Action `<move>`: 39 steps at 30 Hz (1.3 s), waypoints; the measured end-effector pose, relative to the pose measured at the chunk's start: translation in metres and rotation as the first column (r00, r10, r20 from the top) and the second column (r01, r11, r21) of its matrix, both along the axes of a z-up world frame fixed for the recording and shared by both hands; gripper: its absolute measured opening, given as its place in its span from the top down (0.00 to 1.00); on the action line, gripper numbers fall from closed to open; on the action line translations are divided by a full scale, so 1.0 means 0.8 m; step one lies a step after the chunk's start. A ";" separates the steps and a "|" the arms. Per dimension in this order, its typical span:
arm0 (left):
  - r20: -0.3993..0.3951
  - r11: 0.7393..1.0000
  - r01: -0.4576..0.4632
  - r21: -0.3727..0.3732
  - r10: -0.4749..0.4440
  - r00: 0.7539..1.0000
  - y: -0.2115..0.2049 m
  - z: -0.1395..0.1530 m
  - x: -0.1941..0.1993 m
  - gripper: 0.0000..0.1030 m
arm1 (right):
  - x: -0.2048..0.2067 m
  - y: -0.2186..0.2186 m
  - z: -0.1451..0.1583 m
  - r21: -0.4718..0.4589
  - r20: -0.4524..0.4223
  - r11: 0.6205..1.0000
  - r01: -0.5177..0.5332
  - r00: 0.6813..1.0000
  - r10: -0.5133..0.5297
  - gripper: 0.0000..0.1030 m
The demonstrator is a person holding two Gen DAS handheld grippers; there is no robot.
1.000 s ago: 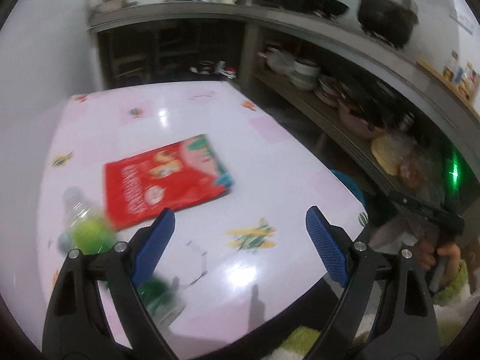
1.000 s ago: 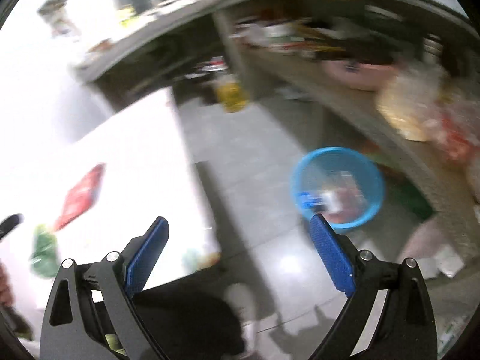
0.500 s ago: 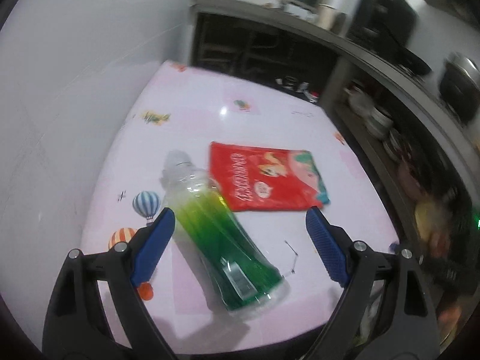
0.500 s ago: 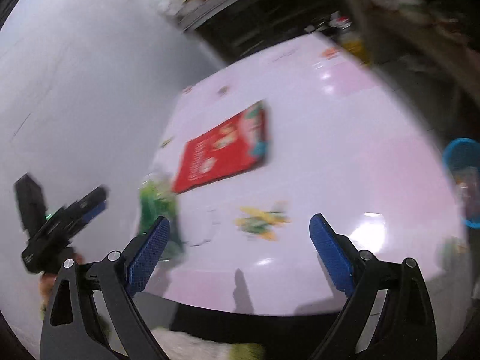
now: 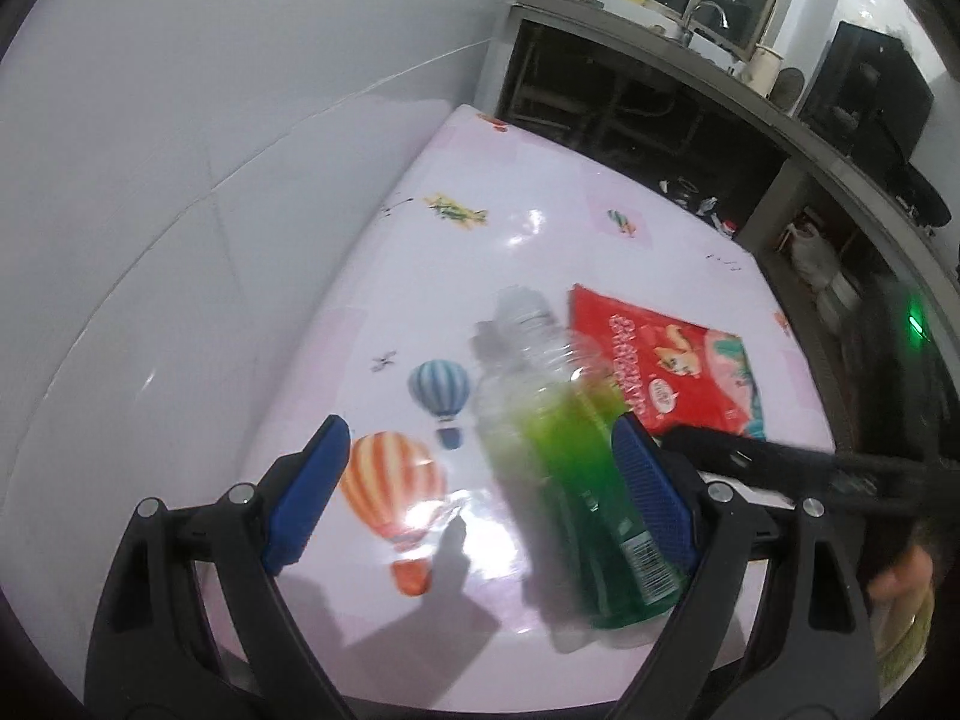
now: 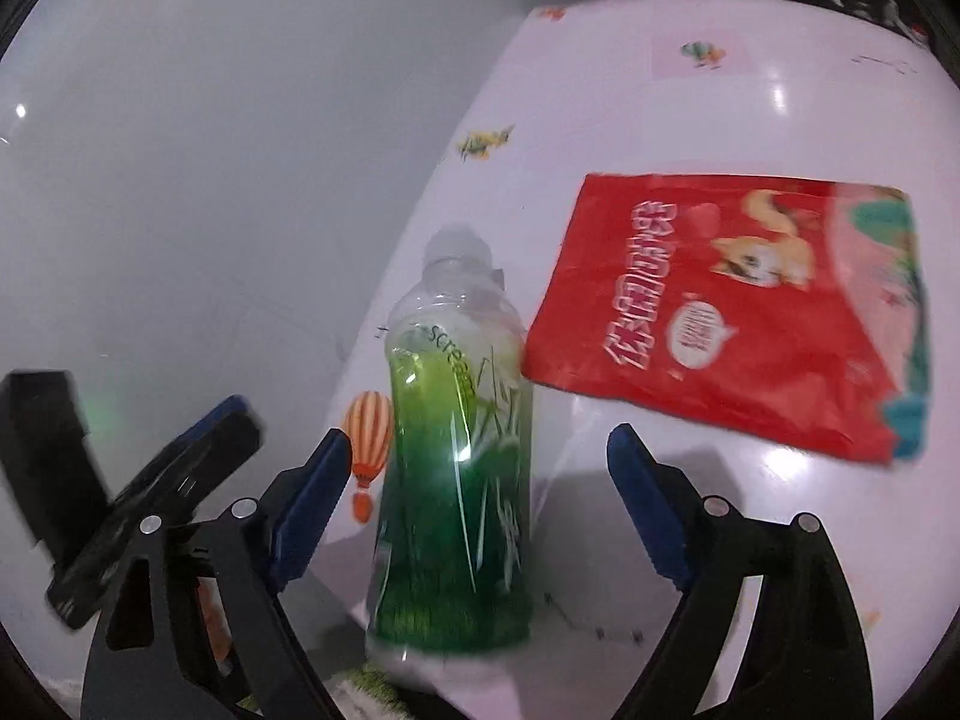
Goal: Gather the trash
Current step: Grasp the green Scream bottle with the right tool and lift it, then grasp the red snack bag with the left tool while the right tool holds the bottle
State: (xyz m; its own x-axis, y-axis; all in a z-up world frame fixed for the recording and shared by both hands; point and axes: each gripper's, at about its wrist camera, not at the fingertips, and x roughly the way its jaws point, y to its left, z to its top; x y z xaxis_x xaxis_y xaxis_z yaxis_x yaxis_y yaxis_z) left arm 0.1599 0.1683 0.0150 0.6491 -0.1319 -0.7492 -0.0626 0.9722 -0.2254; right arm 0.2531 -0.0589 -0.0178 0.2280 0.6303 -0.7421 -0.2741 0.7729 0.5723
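Green bottle (image 6: 456,450) lies at the counter (image 6: 750,90) near edge between your spread, just narrowing right tongs (image 6: 480,480), left tongs (image 5: 480,480) spread too, so a hasty pinch may roll it off.

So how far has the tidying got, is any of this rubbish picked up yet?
Nothing on this table looks collected yet. The green bottle lies on the table between the fingers of the open right gripper, which have just been closing a little but do not press on it. The red snack bag lies flat beside it, untouched. The left gripper is open and holds nothing. Both pieces are left to collect.
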 end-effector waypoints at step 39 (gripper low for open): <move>-0.184 0.938 0.228 -0.259 -0.280 0.942 -0.091 -0.085 0.131 0.37 | -0.019 -0.151 -0.007 -0.224 0.102 0.925 0.307 0.951 -0.290 0.42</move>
